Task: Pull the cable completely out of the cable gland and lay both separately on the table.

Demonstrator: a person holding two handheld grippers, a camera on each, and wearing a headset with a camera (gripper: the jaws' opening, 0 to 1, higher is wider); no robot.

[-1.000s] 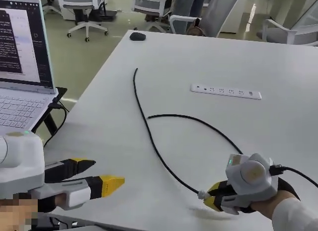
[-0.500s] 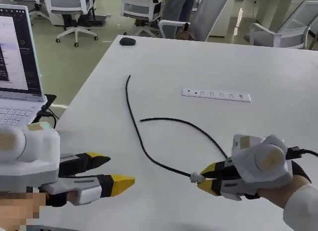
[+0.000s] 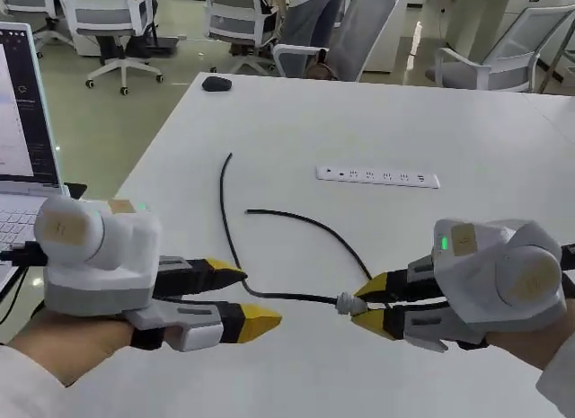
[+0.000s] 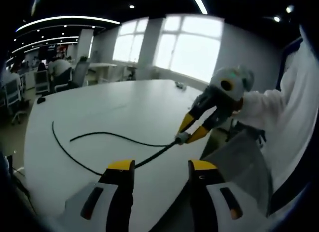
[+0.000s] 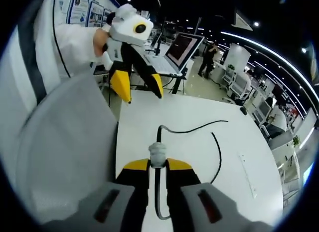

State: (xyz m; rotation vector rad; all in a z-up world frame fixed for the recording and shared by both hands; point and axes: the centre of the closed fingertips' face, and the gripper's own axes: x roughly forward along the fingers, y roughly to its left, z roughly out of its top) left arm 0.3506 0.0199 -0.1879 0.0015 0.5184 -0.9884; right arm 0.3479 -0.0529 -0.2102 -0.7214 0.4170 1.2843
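The white table (image 3: 467, 130) carries the black cable (image 3: 301, 217), looped across its middle, with the near end raised off the surface. My left gripper (image 3: 254, 297) is released, jaws apart, at near left by the cable. My right gripper (image 3: 364, 303), at near right, grasps the white cable gland (image 3: 346, 303), which has the cable threaded through it.
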